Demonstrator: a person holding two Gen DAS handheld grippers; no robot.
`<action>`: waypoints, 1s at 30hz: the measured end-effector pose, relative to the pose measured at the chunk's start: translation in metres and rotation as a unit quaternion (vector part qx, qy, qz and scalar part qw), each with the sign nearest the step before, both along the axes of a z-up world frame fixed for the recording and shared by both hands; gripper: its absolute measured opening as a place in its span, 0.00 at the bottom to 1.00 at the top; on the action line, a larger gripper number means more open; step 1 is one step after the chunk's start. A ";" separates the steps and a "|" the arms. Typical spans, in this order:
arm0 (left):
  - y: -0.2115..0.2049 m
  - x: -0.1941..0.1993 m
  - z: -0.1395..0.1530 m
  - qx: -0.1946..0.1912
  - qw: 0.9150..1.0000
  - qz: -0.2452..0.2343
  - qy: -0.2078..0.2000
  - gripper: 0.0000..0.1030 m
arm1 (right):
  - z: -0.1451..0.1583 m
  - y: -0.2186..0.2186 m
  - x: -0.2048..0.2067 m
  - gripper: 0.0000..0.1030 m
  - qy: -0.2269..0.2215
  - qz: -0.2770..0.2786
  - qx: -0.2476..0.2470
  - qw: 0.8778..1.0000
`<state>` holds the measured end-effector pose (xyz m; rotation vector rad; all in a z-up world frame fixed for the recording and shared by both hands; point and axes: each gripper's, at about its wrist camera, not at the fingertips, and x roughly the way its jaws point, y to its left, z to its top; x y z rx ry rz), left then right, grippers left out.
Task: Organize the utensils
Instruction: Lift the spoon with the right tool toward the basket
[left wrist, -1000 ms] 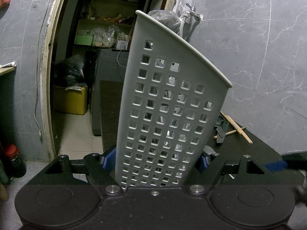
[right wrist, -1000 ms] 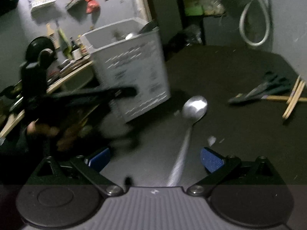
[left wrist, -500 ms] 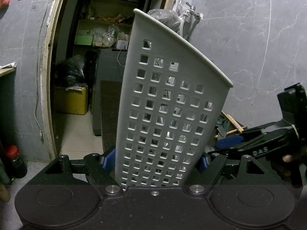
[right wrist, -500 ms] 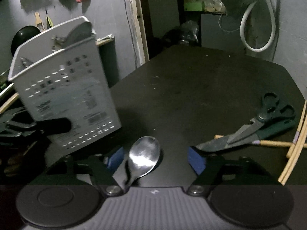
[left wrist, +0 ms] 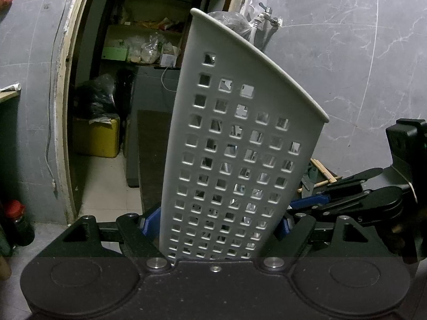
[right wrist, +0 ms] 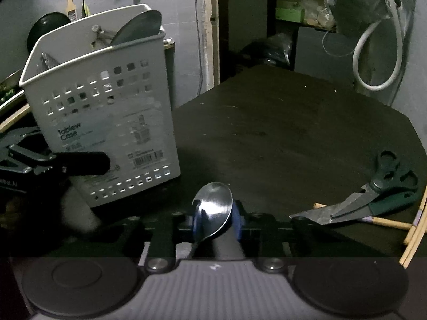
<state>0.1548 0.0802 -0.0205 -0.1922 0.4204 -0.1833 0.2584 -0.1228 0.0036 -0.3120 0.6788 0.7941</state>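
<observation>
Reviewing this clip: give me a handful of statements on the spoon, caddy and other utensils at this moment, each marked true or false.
1. The right hand-held gripper has the metal spoon between its blue pads as the jaws close. True.
2. The white utensil caddy lies on its side. False: it stands, tilted, held by the left hand-held gripper.
3. The scissors are in the caddy. False: they lie on the dark table.
4. Utensils already stand inside the caddy. True.
5. Wooden chopsticks lie by the scissors. True.
</observation>
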 end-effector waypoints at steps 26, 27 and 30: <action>0.001 0.001 -0.004 -0.002 1.000 0.001 0.000 0.80 | 0.004 0.014 -0.015 0.56 -0.016 0.024 0.002 1.000; 0.001 0.001 -0.004 -0.001 1.000 0.001 0.000 0.80 | 0.003 0.015 -0.013 0.57 -0.017 0.027 -0.001 0.999; 0.001 0.001 -0.004 -0.002 1.000 0.001 0.000 0.80 | -0.001 0.020 -0.012 0.59 -0.019 0.036 -0.010 0.999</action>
